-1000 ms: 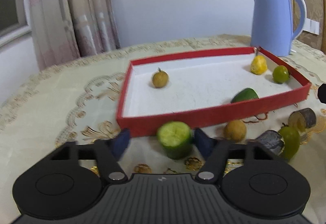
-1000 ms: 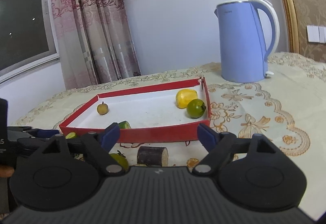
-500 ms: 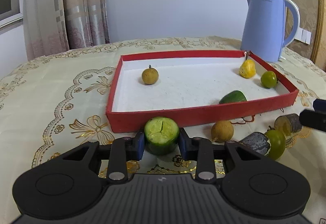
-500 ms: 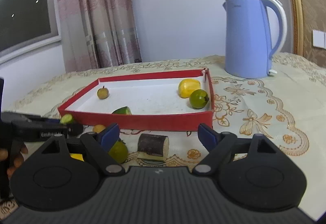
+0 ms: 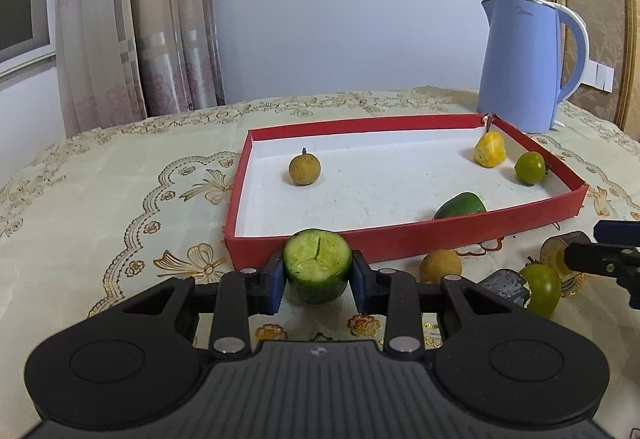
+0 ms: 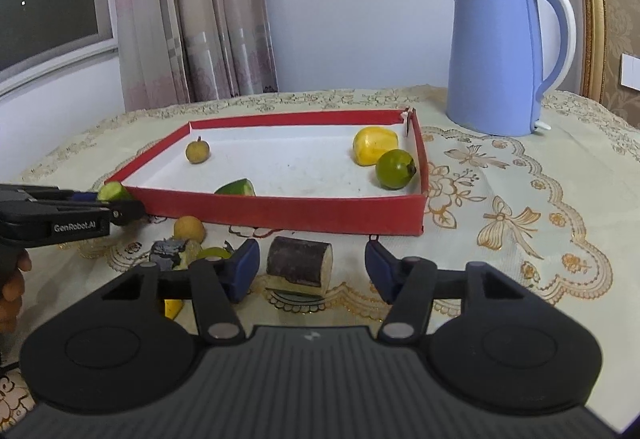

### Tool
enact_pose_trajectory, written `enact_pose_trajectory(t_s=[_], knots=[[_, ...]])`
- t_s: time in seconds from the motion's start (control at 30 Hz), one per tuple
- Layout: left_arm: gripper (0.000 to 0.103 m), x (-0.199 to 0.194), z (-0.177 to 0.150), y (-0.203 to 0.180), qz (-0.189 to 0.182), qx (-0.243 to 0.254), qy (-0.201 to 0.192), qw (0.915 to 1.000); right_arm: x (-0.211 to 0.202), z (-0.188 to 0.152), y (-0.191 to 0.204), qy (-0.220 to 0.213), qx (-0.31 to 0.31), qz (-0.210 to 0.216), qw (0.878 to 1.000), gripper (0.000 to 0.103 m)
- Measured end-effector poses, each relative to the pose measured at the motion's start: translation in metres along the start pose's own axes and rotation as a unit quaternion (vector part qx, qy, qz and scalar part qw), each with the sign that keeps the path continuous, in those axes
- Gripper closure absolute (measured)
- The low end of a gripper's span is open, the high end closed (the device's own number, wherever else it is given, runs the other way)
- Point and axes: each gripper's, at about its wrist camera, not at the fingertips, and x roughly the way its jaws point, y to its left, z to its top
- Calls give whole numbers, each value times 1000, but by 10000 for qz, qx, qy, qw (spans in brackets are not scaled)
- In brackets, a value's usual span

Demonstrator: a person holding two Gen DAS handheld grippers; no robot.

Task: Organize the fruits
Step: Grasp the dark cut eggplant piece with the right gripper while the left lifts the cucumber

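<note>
My left gripper (image 5: pixel 318 275) is shut on a short green cucumber piece (image 5: pixel 318 265), cut face up, just in front of the red tray (image 5: pixel 400 235). The tray holds a brown longan (image 5: pixel 305 169), a yellow fruit (image 5: pixel 489 149), a round green fruit (image 5: pixel 530 168) and a green wedge (image 5: pixel 460 205). My right gripper (image 6: pixel 311 271) is closing around a dark-skinned cane piece (image 6: pixel 299 261) that lies on the tablecloth. A gap shows at each pad. In the right wrist view, the left gripper (image 6: pixel 120 205) holds the cucumber piece (image 6: pixel 110 192) at the tray's near left corner.
Loose on the cloth before the tray lie a longan (image 5: pixel 440 266), a green fruit (image 5: pixel 542 289) and a dark chunk (image 5: pixel 504 285). A blue kettle (image 6: pixel 496 55) stands behind the tray's far right corner. Curtains hang at the back left. A hand (image 6: pixel 12 291) shows at the left edge.
My left jaws went from wide apart to shut on the cucumber piece. My right jaws have narrowed on either side of the cane piece, which now sits closer between them.
</note>
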Motion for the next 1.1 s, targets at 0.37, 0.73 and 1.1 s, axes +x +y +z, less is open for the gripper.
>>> enact_pose_trajectory(t_s=[0.37, 0.73, 1.1], knots=[[71, -3, 0, 0, -52, 29, -16, 10000, 13, 3, 13, 305, -345, -203, 9987, 64], [71, -7, 1, 1, -91, 9, -82, 9999, 19, 6, 15, 308, -326, -228, 9987, 72], [71, -8, 2, 4, -68, -76, -147, 9998, 5, 3, 0, 51, -27, -10, 10000, 72]])
